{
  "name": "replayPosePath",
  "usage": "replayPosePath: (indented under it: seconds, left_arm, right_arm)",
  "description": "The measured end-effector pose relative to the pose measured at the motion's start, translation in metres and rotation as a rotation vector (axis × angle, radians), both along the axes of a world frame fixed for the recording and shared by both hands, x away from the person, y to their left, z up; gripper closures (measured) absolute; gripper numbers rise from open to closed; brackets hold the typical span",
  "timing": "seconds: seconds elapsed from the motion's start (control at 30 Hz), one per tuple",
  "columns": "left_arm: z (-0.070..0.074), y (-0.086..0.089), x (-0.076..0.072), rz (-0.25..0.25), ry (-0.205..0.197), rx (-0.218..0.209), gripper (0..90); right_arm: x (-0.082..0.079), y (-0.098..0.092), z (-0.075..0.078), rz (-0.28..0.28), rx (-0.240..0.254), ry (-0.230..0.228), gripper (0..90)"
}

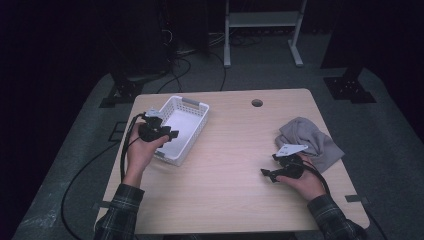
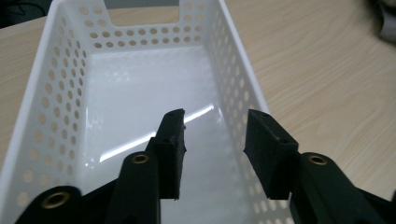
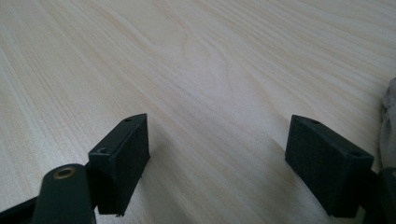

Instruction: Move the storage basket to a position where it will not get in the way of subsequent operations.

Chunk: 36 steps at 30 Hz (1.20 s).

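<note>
White plastic basket (image 1: 182, 129), with small holes in its walls, lies at about ten o'clock on the wooden table (image 1: 235, 165), and it has nothing inside. The left gripper (image 1: 167, 134) hangs just over the near end of the basket; in the left gripper view its two black jaws stand partly apart above the shiny floor (image 2: 140, 102), one jaw near the perforated wall, and nothing is between them. I cannot tell if a jaw touches the wall.

A grey cloth (image 1: 307, 140) lies crumpled at about three o'clock, well apart from the basket. The right gripper (image 1: 267, 173) rests low over bare wood just beside this cloth, at its near left side, jaws wide apart and holding nothing; the edge of the cloth (image 3: 388, 116) shows at the right border of the right gripper view.

I judge that the work is at its beginning: the left hand attends to the basket, and the cloth is not yet taken. The next move probably calls for the right gripper to turn toward three o'clock, close on a fold of cloth and carry it toward ten o'clock, while the left makes room.
</note>
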<state>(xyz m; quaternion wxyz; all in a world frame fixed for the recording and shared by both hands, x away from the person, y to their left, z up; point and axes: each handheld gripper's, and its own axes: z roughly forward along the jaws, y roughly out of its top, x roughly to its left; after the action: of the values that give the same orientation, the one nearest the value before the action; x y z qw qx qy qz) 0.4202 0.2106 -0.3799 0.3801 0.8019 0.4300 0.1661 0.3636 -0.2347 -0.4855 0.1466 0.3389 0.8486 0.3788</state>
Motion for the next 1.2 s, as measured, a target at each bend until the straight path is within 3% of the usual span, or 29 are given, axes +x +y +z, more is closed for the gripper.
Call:
replayPosePath:
  seconds: [0.13,0.37,0.5,0.63,0.83,0.93,1.2]
  left_arm:
    - [-0.003,-0.007,-0.006,-0.017,-0.001,-0.008,57.9]
    - [-0.010,-0.018,-0.015,-0.067,0.042,-0.019,59.0]
    - [-0.016,-0.025,-0.018,-0.093,0.055,-0.003,59.3]
    - [-0.024,-0.031,-0.019,-0.085,0.066,0.029,58.6]
    - [-0.035,-0.033,-0.017,-0.057,0.094,0.061,67.8]
    - [-0.036,-0.033,-0.017,-0.065,0.110,0.042,74.2]
    - [-0.031,-0.023,-0.014,-0.018,0.077,0.100,83.0]
  right_arm:
    - [0.000,0.000,0.000,0.001,0.000,0.001,20.1]
    - [0.000,0.000,0.000,0.001,-0.001,0.000,20.1]
    - [0.000,0.000,0.000,0.001,0.000,0.000,20.1]
    - [0.000,0.000,0.000,0.001,0.000,0.000,20.1]
    - [0.000,0.000,0.000,0.002,0.000,0.000,20.1]
    - [0.000,0.000,0.000,0.002,0.000,0.000,20.1]
    - [0.000,0.000,0.000,0.002,0.000,-0.001,20.1]
